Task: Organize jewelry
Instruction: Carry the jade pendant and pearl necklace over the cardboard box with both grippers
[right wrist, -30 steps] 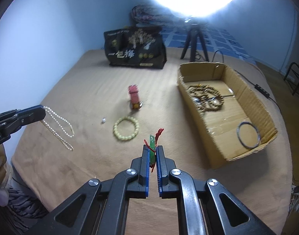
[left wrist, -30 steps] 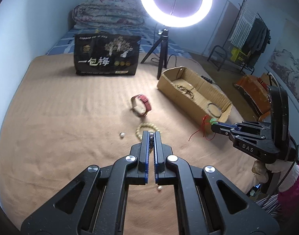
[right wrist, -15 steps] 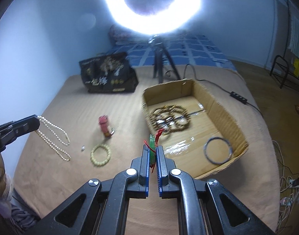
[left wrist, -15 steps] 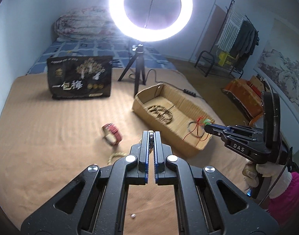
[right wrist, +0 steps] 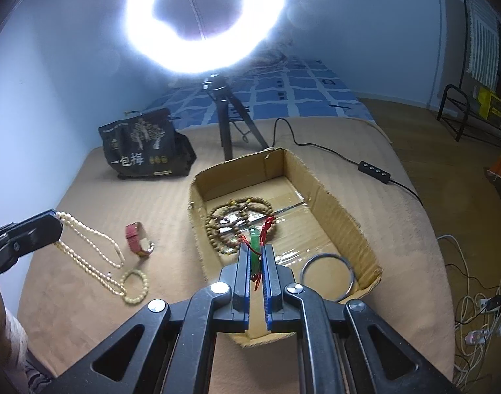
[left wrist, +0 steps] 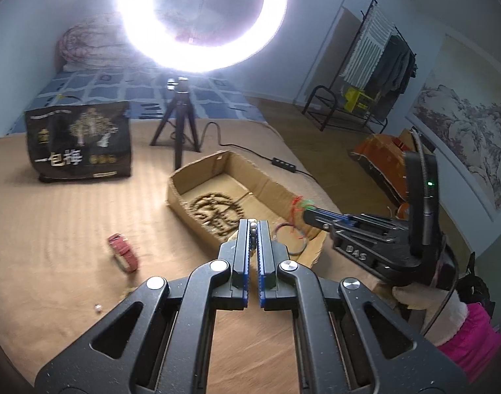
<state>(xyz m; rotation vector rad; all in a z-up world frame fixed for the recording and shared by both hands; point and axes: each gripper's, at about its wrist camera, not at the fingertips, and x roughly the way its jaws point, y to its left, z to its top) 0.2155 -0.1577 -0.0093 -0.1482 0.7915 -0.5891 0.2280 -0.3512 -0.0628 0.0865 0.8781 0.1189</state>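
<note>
While right tongs (right wrist: pixel 257 256) clench a green pendant (right wrist: pixel 254 246) above the cardboard box (right wrist: pixel 339 213), left tongs (left wrist: pixel 253 233) grip a pearl necklace (right wrist: pixel 86 249) dangling over the bed (right wrist: pixel 145 216), left of it.

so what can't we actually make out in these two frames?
- Pearl necklace: in the left wrist view only a few beads show between the left claw; the fingers hide the rest.
- Green pendant: right claw covers its lower part.
- Beige bracelet: almost wholly behind the left claw in the left wrist view.
- Small loose bead: too small to identify.
- Metal bangle: near edge hidden by the right claw.
</note>
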